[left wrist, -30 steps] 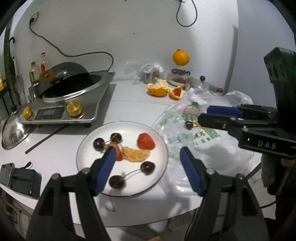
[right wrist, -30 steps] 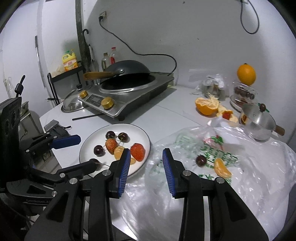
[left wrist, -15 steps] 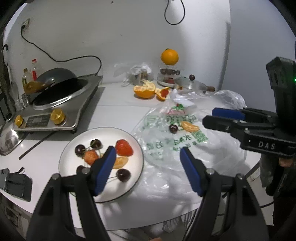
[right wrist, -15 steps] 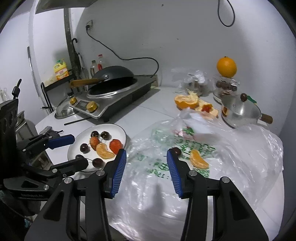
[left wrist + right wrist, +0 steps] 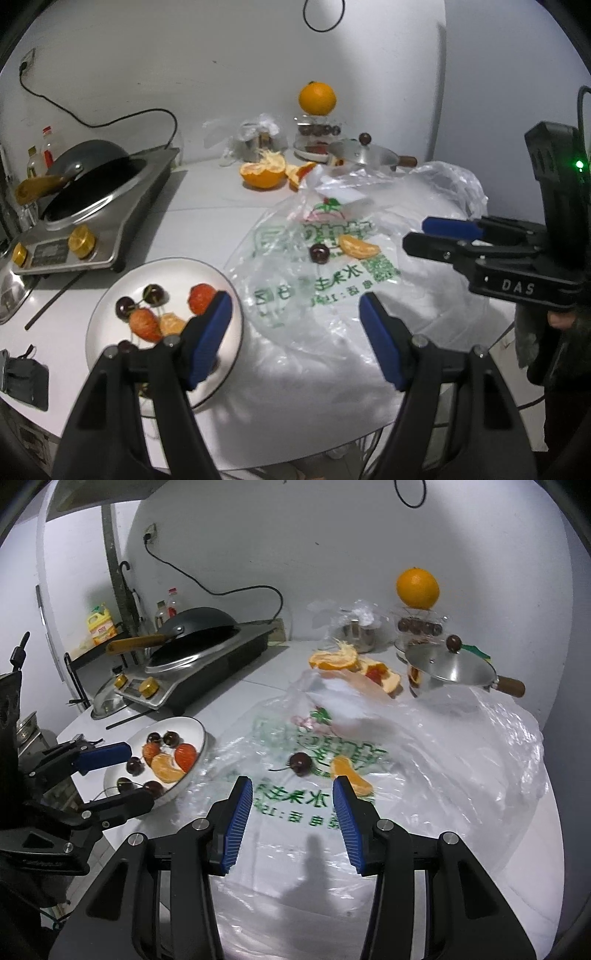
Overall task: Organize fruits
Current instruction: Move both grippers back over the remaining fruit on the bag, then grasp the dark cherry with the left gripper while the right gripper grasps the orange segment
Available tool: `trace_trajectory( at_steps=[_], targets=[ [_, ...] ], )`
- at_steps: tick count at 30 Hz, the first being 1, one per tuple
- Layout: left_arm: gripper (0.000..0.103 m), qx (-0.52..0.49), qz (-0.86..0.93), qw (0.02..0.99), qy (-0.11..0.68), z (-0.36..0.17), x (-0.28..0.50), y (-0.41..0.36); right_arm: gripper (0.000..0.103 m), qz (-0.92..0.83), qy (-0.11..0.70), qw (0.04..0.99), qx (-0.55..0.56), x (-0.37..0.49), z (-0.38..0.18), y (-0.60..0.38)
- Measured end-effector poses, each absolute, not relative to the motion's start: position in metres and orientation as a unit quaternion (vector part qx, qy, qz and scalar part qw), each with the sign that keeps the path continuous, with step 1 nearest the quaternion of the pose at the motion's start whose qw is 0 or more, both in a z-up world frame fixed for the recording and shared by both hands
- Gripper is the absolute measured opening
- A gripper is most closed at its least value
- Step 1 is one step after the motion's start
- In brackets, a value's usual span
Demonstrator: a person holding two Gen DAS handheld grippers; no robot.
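Directly ahead of my right gripper (image 5: 292, 814), just beyond its blue pads, a dark cherry (image 5: 300, 763) and an orange segment (image 5: 350, 777) lie on a spread clear plastic bag (image 5: 424, 775) with green print. The cherry sits a little left of the line between my fingers, its stem trailing left toward the plate; the segment sits a little right, nearly touching the tip of my right-hand pad, its long axis running away from me and slightly leftward. The two fruits are close but not touching. My right gripper is spread wide, holding nothing, and is clearly the nearer tool to both.

My left gripper (image 5: 295, 321) is also spread and empty. It hangs over the near edge of the bag, with one pad above the rim of a white plate (image 5: 110, 299). From it, the cherry and segment lie farther ahead and slightly right.

On the plate rest several cherries (image 5: 125, 306), two strawberries (image 5: 201, 298) and another orange segment (image 5: 170, 323). I judge the two loose fruits on the bag belong there too.

Farther back stand a lidded steel pot (image 5: 448, 670), peeled orange halves (image 5: 334, 659), and a whole orange (image 5: 417, 588) balanced on a glass jar.
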State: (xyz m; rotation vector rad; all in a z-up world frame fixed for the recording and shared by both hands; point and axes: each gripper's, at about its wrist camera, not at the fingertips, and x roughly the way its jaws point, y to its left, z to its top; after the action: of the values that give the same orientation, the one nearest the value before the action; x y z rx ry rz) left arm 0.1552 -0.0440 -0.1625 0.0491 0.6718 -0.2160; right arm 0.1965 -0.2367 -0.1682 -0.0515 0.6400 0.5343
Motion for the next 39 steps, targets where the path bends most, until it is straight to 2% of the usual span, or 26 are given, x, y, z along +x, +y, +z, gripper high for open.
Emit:
trace_trajectory(
  at_steps=[39],
  targets=[
    [0.073, 0.014, -0.137, 0.926, 0.351, -0.197, 0.222, -0.050, 0.048, 0.215, 0.412, 0.883, -0.075, 0.303, -0.237, -0.220]
  ],
)
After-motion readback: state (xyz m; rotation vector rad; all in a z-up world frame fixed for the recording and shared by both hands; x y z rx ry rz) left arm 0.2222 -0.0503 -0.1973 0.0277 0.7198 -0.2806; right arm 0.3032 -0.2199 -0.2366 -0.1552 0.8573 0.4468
